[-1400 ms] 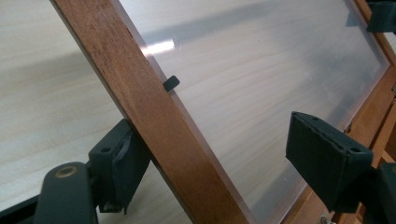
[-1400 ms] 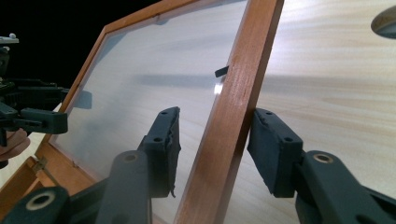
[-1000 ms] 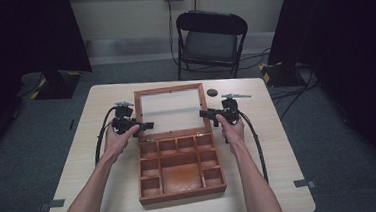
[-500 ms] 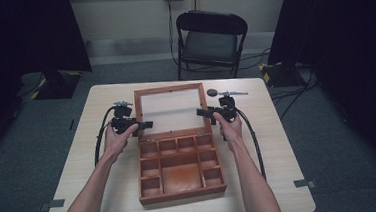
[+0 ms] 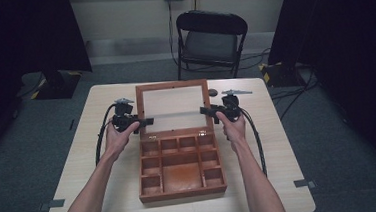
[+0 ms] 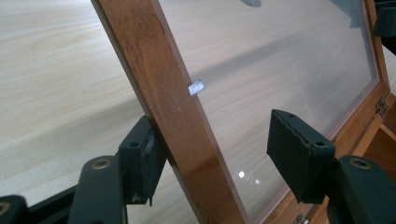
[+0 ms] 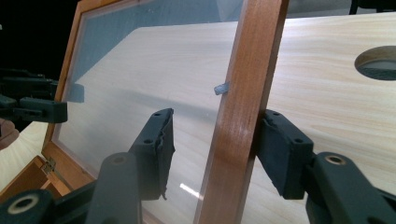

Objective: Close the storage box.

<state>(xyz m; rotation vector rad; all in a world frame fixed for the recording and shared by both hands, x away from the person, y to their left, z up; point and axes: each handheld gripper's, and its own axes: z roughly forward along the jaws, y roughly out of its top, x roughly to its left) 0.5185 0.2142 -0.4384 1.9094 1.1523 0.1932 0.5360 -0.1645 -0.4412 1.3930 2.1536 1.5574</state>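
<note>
A wooden box (image 5: 182, 194) with several compartments lies open on the table. Its glass-paned lid (image 5: 175, 107) stands tilted back at the far side. My left gripper (image 5: 147, 122) is open astride the lid's left rail (image 6: 173, 112). The outer jaw touches the wood, and the inner jaw stands clear over the glass. My right gripper (image 5: 204, 110) is open astride the right rail (image 7: 243, 107), with its outer jaw against the wood. A small metal peg (image 6: 196, 87) sticks out of the left rail, and another peg (image 7: 221, 88) sticks out of the right one.
The light wooden table (image 5: 281, 179) has a round dark hole (image 5: 212, 91) just behind the lid. Brass hinges (image 5: 202, 132) join lid and box. A black folding chair (image 5: 211, 39) stands beyond the table. Cables trail from both grippers along the table's sides.
Both hands have edged slightly away from me along the lid's side rails. The lid and box have barely moved.
</note>
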